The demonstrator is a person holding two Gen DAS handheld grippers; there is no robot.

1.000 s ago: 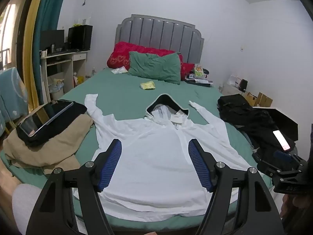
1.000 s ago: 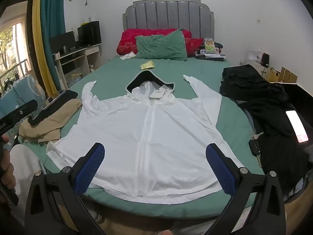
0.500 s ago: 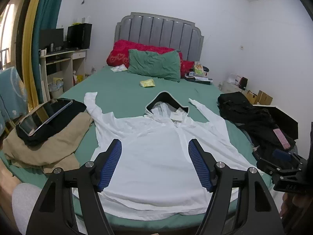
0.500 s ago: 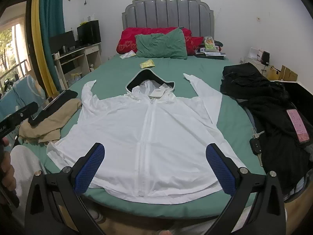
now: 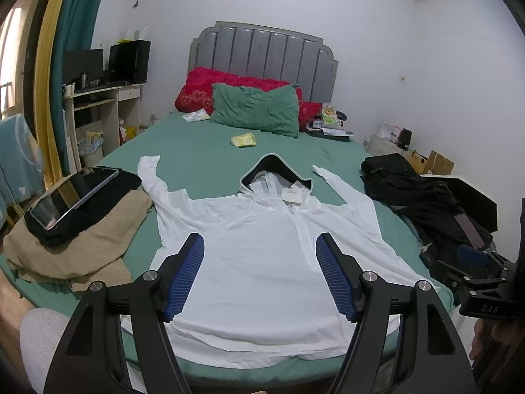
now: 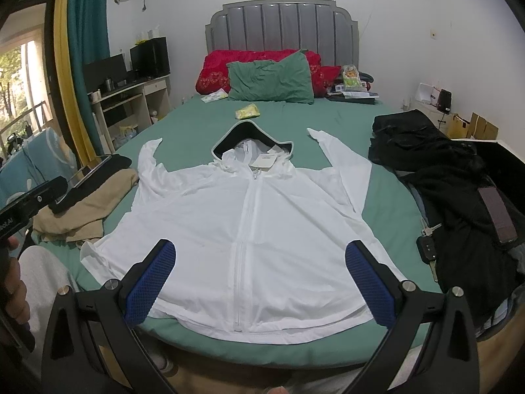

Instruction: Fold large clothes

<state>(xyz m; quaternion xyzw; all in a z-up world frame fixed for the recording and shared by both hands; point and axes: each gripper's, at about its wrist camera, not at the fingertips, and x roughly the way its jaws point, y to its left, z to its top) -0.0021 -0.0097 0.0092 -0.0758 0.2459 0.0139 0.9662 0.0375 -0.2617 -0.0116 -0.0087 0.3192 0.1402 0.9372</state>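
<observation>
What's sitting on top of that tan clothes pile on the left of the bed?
On the tan clothes pile lies a black garment, with a tablet resting on it, screen up. Whatever lies beneath the pile is covered.

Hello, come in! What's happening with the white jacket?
Both hand-held grippers open, empty. White jacket flat, unfolded. Car key beside its edge.

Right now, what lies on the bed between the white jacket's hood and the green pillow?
Bare green sheet except one small yellow packet, between hood and green pillow; clearest in the right wrist view.
</observation>
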